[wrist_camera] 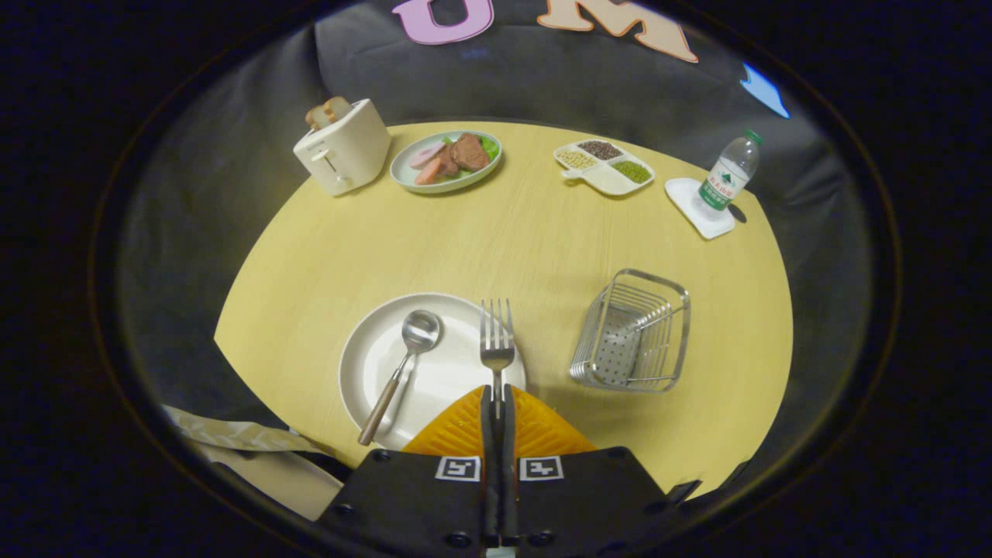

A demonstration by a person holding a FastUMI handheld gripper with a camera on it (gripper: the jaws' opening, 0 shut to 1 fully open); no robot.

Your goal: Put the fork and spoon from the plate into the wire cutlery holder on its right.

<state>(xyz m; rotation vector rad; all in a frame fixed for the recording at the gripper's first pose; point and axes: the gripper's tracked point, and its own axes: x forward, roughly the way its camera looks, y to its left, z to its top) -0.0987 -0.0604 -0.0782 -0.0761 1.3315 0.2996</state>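
- Yellow table (pixel 542 256), dark booth behind.
- jaws (pixel 497 403) clamped together on fork (pixel 496 341) handle; tines jut ahead over plate (pixel 372 341).
- spoon (pixel 403 364) left of jaws, on plate.
- wire cutlery holder (pixel 632 333) ahead-right.
- Risk: thin handle pivots in the pinch, tines snag the wires.

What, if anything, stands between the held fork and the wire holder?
Nothing visible does. The gripper is shut on the fork above the plate, and only bare table lies between it and the wire holder to the right.

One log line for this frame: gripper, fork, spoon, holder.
gripper: shut on fork | fork: held by handle, tines forward over plate | spoon: on plate | wire cutlery holder: empty, right of plate
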